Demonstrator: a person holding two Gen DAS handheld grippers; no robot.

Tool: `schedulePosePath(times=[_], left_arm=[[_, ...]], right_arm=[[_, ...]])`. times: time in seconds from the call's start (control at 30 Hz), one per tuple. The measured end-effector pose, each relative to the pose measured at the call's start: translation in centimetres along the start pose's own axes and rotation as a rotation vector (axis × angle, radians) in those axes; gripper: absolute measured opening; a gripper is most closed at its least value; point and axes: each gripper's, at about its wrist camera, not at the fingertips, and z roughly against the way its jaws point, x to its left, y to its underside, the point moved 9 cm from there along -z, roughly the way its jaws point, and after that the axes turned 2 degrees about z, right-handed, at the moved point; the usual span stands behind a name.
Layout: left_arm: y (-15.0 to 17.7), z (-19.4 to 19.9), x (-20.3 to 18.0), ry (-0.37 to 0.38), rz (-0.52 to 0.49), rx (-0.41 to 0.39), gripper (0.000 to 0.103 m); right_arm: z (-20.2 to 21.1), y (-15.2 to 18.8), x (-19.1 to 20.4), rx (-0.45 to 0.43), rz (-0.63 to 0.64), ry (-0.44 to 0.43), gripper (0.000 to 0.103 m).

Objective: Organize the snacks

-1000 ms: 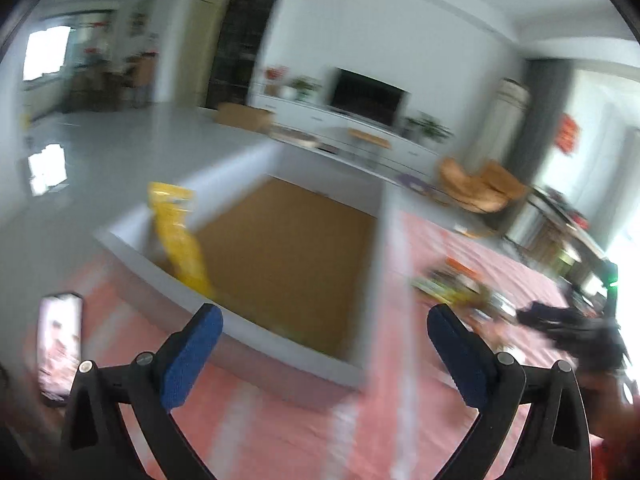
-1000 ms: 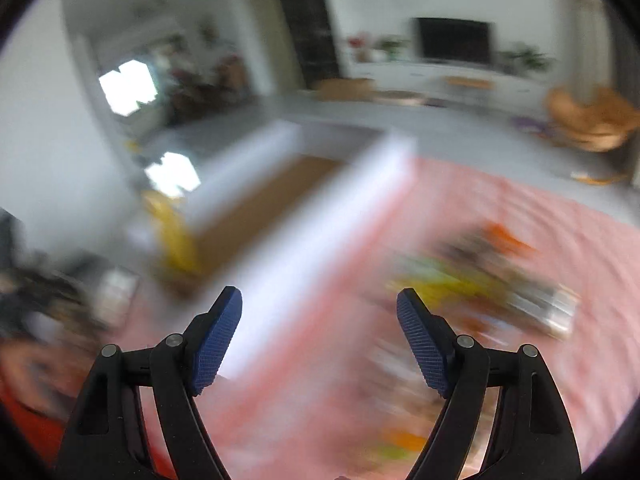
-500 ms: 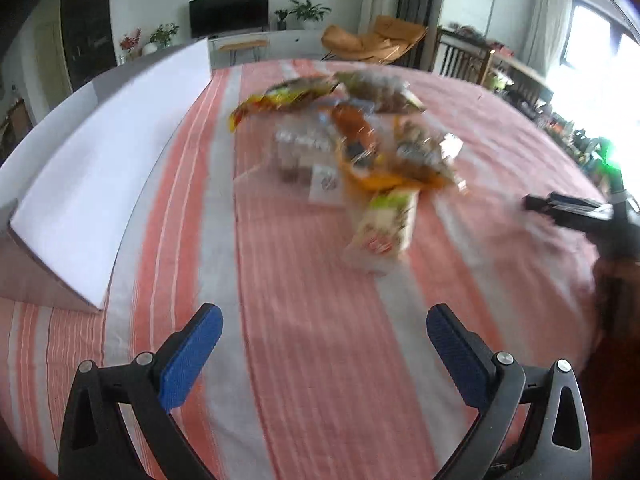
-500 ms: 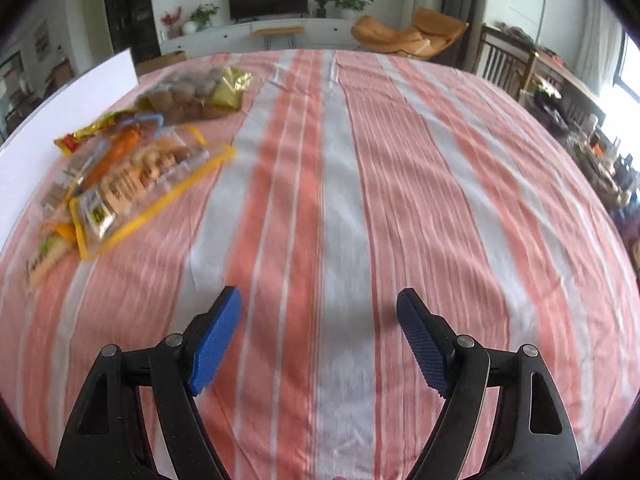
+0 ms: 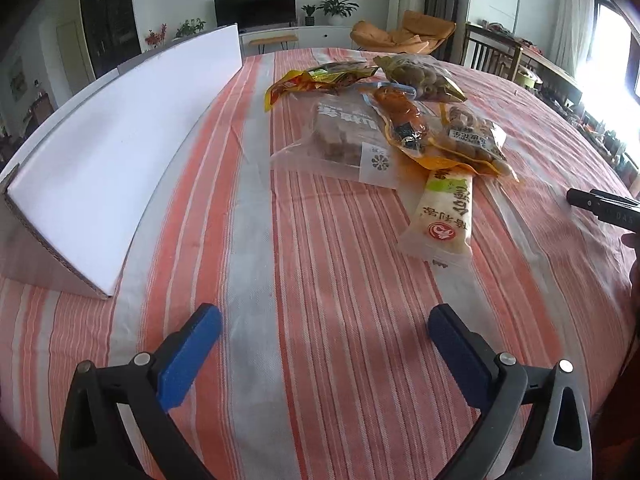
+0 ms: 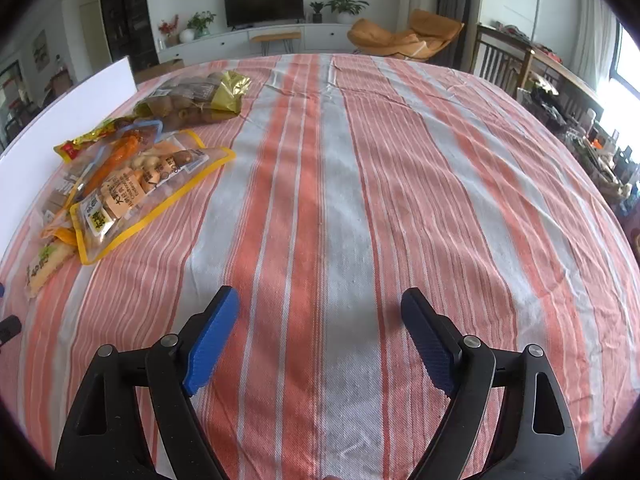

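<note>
A pile of snack packets lies on the striped tablecloth (image 5: 320, 240). It holds a long white packet (image 5: 444, 208), a clear bag of brown cubes (image 5: 344, 132), an orange sausage pack (image 5: 402, 120) and a yellow-edged nut bag (image 5: 472, 140). At the far end are a red-yellow packet (image 5: 316, 80) and a gold bag (image 5: 420, 76). My left gripper (image 5: 322, 316) hangs open over bare cloth, short of the pile. My right gripper (image 6: 320, 294) is opening over bare cloth with nothing between its jaws. From there the nut bag (image 6: 140, 188) lies far to the left.
A white cardboard box wall (image 5: 120, 148) stands along the left of the table, also seen in the right wrist view (image 6: 68, 120). The right gripper's black body (image 5: 604, 208) shows at the right edge. Wooden chairs (image 6: 504, 64) and clutter lie beyond the table's right rim.
Both views swung away from the open box and down onto the tablecloth and snack pile, then settled. The right jaws stand slightly wider than before.
</note>
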Motion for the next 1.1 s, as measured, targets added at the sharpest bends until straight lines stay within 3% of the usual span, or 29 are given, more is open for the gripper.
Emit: schedulePosePath(times=[0.67, 0.87, 1.1], left_arm=[[0.5, 0.4, -0.2, -0.011, 0.013, 0.009, 0.103], [-0.3, -0.4, -4.2, 0.061, -0.061, 0.072, 0.103], [-5.3, -4.2, -14.1, 0.181, -0.203, 0.085, 0.103]], right_arm=[[0.1, -0.1, -0.1, -0.001, 0.001, -0.001, 0.086], [0.2, 0.0, -0.1, -0.001, 0.001, -0.001, 0.086], [0.1, -0.1, -0.2, -0.001, 0.001, -0.003, 0.087]])
